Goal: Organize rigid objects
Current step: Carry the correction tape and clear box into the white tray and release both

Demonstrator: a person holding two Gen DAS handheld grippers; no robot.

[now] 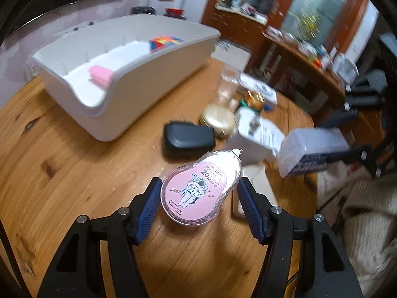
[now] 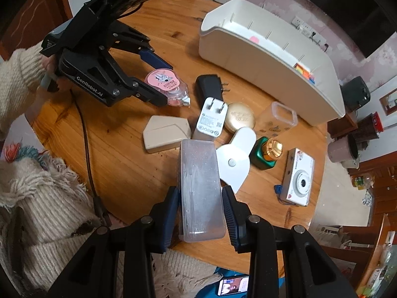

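Note:
My left gripper (image 1: 198, 198) is shut on a pink correction tape dispenser (image 1: 198, 188) and holds it over the round wooden table (image 1: 62, 161); it also shows in the right wrist view (image 2: 165, 84). My right gripper (image 2: 199, 211) is shut on a clear plastic box (image 2: 199, 186), seen from the left wrist (image 1: 312, 149), held above the table's near edge. A white divided organizer bin (image 1: 139, 79) stands at the back, holding a pink block (image 1: 100, 77) and a colourful cube (image 1: 163, 43).
On the table lie a black charger (image 2: 209, 87), a white charger (image 2: 211, 121), a gold compact (image 2: 239, 120), a beige case (image 2: 166, 134), a white fan-shaped piece (image 2: 235, 159), a green bottle (image 2: 266, 154), a clear cup (image 2: 276, 119) and a white camera (image 2: 299, 181).

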